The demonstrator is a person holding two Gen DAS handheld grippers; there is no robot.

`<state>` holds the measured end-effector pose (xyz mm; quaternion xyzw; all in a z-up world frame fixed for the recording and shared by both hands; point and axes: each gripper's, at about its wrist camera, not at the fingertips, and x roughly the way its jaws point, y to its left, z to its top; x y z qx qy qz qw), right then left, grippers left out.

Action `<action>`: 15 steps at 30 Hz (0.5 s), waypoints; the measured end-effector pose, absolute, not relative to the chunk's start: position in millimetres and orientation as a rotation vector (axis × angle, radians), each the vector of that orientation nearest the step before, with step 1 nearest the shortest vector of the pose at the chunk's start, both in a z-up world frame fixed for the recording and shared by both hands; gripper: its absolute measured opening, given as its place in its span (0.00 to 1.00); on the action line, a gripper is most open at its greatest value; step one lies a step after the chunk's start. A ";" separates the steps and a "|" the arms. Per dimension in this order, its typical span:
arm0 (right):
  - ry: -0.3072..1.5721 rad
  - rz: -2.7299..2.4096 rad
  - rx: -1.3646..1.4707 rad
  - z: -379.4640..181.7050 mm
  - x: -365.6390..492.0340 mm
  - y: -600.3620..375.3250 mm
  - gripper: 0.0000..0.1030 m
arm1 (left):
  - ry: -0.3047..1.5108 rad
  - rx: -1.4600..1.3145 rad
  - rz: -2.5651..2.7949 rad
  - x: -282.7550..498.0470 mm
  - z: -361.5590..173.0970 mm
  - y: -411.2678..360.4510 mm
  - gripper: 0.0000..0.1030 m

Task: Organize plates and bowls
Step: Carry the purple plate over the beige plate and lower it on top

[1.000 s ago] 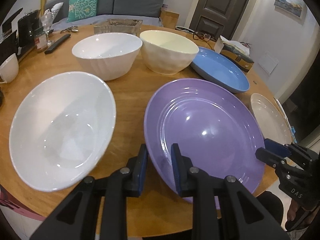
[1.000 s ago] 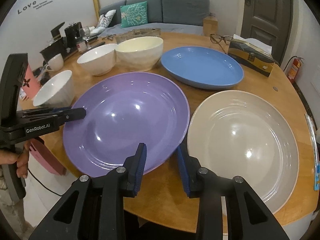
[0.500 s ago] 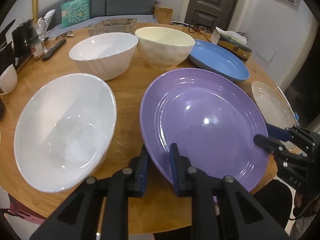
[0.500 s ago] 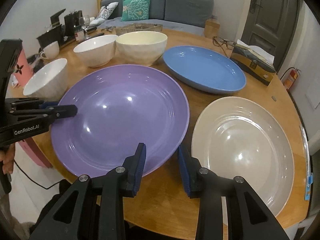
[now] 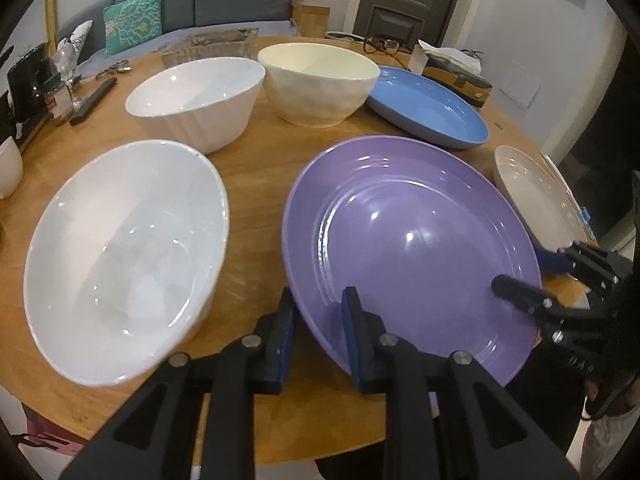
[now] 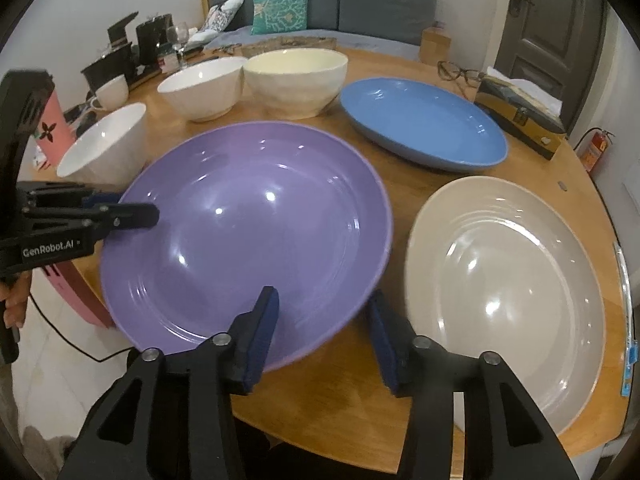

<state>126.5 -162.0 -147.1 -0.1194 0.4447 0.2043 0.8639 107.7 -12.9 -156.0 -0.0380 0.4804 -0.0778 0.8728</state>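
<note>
Purple stoneware dominates the round wooden table: the purple plate sits at the near edge, its near rim reaching out past the tabletop, gripped from two sides. The left gripper is clamped on the plate's rim, one blue pad above the lip and one below. The right gripper straddles the opposite rim, and its jaws have just been opening: the pads stand apart, the left-hand pad over the plate's face, the right-hand one beside the edge, neither pressing on it.

Just beside the purple plate, toward the right gripper's side, lies the beige plate, flat on the wood. Behind both rests the blue plate, with a tissue box and a pair of glasses beyond it.

On the left gripper's side stands a large white bowl, close to the purple plate but apart from it. Farther back, a second white bowl and a cream bowl sit side by side, nearly touching; whether they meet cannot be told. A white cup, a wine glass and dark appliances crowd the table's far left edge, and a grey sofa with a teal cushion lines the wall. A person's fingers show on the left gripper's handle.
</note>
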 end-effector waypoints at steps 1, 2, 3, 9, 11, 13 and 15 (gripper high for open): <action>0.925 0.426 -0.250 -147.4 126.4 -160.8 0.39 | 1.006 -0.075 -0.161 107.9 -156.0 -13.6 0.20; 0.924 0.424 -0.251 -147.9 126.1 -160.8 0.39 | 1.010 -0.065 -0.162 108.2 -155.9 -14.8 0.19; 0.926 0.425 -0.250 -147.7 126.2 -161.0 0.39 | 1.012 -0.052 -0.166 108.2 -155.6 -16.2 0.19; 0.912 0.400 -0.255 -145.5 125.4 -163.0 0.28 | 1.025 0.003 -0.171 105.3 -149.3 -20.0 0.20; 0.899 0.399 -0.249 -141.6 124.1 -164.7 0.27 | 1.016 0.010 -0.171 103.3 -143.0 -21.9 0.20; 0.884 0.398 -0.243 -136.0 122.4 -167.0 0.27 | 0.999 0.018 -0.170 101.9 -135.2 -24.1 0.20; 0.864 0.398 -0.237 -127.9 121.0 -170.3 0.27 | 0.986 0.026 -0.173 102.1 -126.3 -27.0 0.20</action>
